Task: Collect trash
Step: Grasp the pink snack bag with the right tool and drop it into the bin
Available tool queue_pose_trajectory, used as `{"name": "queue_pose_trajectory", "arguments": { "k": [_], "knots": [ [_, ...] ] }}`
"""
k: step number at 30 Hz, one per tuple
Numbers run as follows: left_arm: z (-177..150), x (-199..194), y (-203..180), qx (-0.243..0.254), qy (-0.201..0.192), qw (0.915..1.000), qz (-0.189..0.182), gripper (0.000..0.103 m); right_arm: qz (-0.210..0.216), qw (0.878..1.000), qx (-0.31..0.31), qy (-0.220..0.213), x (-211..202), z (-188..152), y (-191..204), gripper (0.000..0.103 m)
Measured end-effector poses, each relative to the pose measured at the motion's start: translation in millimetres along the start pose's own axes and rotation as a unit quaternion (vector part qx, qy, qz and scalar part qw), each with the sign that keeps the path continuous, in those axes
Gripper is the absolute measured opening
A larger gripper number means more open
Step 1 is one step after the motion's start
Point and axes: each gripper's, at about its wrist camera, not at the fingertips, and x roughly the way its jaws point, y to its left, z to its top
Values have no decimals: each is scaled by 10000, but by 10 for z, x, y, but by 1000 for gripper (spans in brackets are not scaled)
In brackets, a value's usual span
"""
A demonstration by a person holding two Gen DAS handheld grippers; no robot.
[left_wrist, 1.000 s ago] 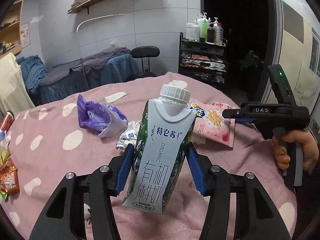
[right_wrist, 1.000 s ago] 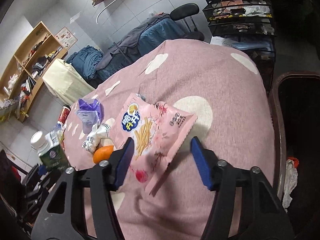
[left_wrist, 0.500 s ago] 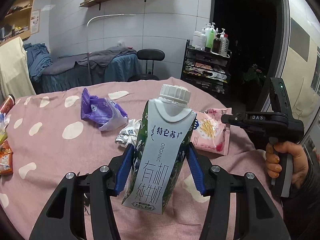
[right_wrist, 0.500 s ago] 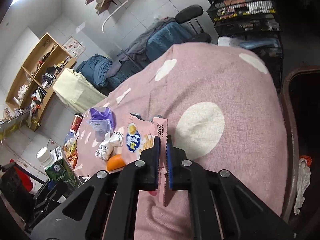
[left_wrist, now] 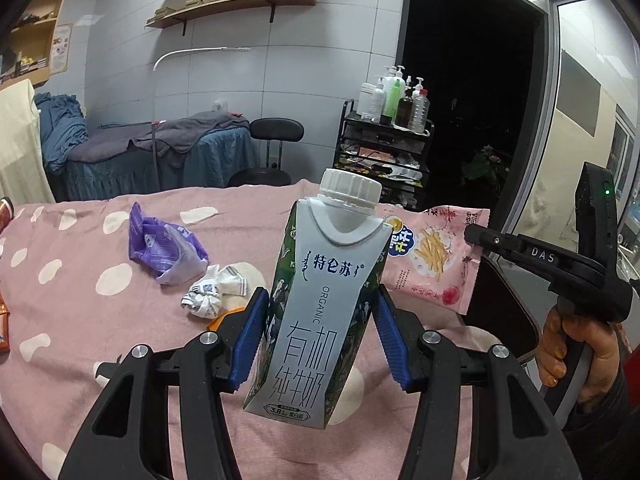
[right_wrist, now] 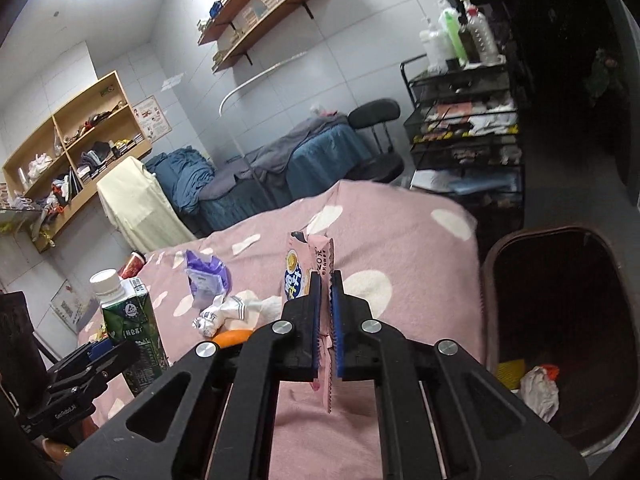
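pink white-spotted cloth (left_wrist: pixel 80 320); pink snack bag (left_wrist: pixel 436 260); purple wrapper (left_wrist: pixel 164 246).

Counted on the pink spotted cover (left_wrist: pixel 80 320): one milk carton (left_wrist: pixel 320 312), one pink snack packet (left_wrist: pixel 432 260), one purple wrapper (left_wrist: pixel 164 244), one crumpled white wrapper (left_wrist: pixel 212 292), one orange item (right_wrist: pixel 232 338). Two wall shelves (left_wrist: pixel 240 0), upper centre. One brown bin (right_wrist: pixel 492 264), right, holding two scraps.

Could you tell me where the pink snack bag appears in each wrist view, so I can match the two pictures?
Left wrist: the pink snack bag hangs right of centre, behind the milk carton, pinched by the right gripper.
Right wrist: seen edge-on at centre, between the shut pads.
Shared landmark: the purple wrapper on the pink cloth.
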Motion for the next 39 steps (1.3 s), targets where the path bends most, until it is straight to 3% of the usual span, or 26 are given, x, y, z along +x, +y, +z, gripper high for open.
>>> {"name": "queue_pose_trajectory", "arguments": {
  "k": [9, 17, 23, 28, 39],
  "knots": [
    [24, 168, -392, 276, 91, 9991, -323, 53, -736, 9959, -18, -522, -490, 59, -297, 6],
    [24, 311, -586, 380, 214, 9977, -526, 53, -1203, 9900, 123, -727, -728, 48, -621, 6],
    [49, 396, -772, 544, 243, 9962, -637, 53, -2126, 9733, -137, -850, -774, 20, -769, 6],
    [82, 482, -993, 675, 296, 9938, -832, 53, -2699, 9613, -83, -538, -646, -46, -1071, 6],
    [101, 678, -1472, 962, 476, 9871, -1189, 53, -3043, 9515, 257, 385, -231, -355, -1738, 6]
  ]
}}
